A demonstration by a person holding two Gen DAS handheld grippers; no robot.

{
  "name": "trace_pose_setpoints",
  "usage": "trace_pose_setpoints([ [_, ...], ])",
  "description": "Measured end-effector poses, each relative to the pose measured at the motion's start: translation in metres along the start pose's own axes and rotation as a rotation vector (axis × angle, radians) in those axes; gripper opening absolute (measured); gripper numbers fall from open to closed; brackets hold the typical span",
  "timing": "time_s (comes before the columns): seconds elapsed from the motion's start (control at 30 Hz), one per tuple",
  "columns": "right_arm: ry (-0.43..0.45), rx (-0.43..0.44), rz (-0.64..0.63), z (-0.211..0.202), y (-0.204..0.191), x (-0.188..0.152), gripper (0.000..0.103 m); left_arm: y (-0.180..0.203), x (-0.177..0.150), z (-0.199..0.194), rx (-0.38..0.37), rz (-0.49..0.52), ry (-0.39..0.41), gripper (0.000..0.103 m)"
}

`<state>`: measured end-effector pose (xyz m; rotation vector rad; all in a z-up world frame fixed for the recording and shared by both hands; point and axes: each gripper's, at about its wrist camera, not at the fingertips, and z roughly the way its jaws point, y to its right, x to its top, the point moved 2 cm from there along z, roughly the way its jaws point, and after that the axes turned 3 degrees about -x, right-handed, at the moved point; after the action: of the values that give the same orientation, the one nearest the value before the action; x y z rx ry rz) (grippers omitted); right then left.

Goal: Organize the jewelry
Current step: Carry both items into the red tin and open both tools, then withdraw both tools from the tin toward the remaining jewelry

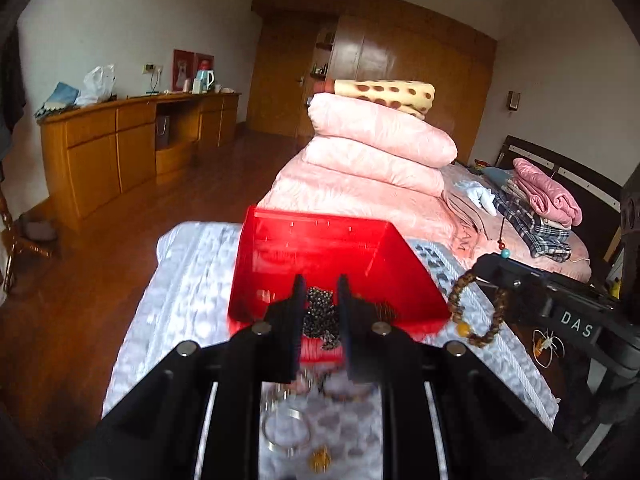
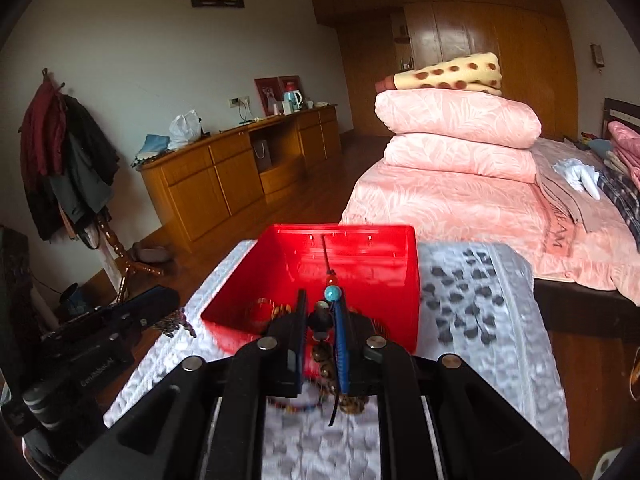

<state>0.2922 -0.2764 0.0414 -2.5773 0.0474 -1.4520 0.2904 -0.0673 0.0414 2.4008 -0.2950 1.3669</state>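
A red open box point(image 1: 320, 248) stands on a white patterned cloth point(image 1: 188, 280); it also shows in the right wrist view point(image 2: 360, 256). My left gripper point(image 1: 320, 292) is shut on a dark beaded necklace point(image 1: 320, 316) just above the box's near edge. My right gripper point(image 2: 322, 312) is shut on a brown wooden bead bracelet point(image 2: 324, 356) with a turquoise bead and red tassel, held over the box's near edge. In the left wrist view that bracelet point(image 1: 476, 312) hangs from the right gripper point(image 1: 486, 266). Gold-coloured pieces point(image 2: 272, 308) lie inside the box.
On the cloth under the left gripper lie a silver bangle point(image 1: 286, 428), a gold piece point(image 1: 320, 458) and a beaded bracelet point(image 1: 348, 390). A colourful bead string point(image 2: 296, 404) lies under the right gripper. A bed with folded pink quilts point(image 1: 380, 148) lies behind; a wooden sideboard point(image 1: 120, 148) stands left.
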Motion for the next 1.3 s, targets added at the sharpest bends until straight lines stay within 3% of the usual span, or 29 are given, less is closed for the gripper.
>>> trace_pose_setpoints([
  [0.17, -0.006, 0.017, 0.027, 0.035, 0.010, 0.015, 0.012, -0.003, 0.014, 0.037, 0.011, 0.011, -0.007, 0.014],
  [0.4, -0.045, 0.002, 0.046, 0.083, 0.020, 0.015, 0.013, -0.016, 0.013, 0.094, 0.042, 0.000, -0.083, 0.016],
  [0.43, -0.040, -0.008, 0.045, 0.084, 0.021, 0.013, 0.015, -0.018, 0.013, 0.098, 0.059, 0.006, -0.080, 0.019],
  [0.53, -0.023, -0.057, 0.021, 0.085, 0.024, 0.011, 0.023, -0.021, 0.012, 0.102, 0.078, 0.014, -0.071, 0.043],
  [0.6, -0.016, -0.054, 0.036, 0.082, 0.028, 0.008, 0.025, -0.023, 0.013, 0.102, 0.088, 0.012, -0.066, 0.045],
  [0.7, 0.001, -0.048, 0.048, 0.074, 0.029, 0.004, 0.032, -0.028, 0.013, 0.090, 0.087, -0.014, -0.053, 0.055],
  [0.87, 0.016, -0.077, 0.047, 0.053, 0.029, -0.012, 0.050, -0.028, 0.010, 0.057, 0.152, 0.018, 0.012, 0.086],
  [0.97, 0.009, -0.082, 0.054, 0.038, 0.027, -0.030, 0.066, -0.030, 0.001, 0.035, 0.187, 0.032, 0.026, 0.091],
  [1.3, -0.050, -0.099, 0.052, -0.005, 0.010, -0.094, 0.090, -0.038, -0.050, -0.027, 0.244, 0.053, 0.035, 0.097],
])
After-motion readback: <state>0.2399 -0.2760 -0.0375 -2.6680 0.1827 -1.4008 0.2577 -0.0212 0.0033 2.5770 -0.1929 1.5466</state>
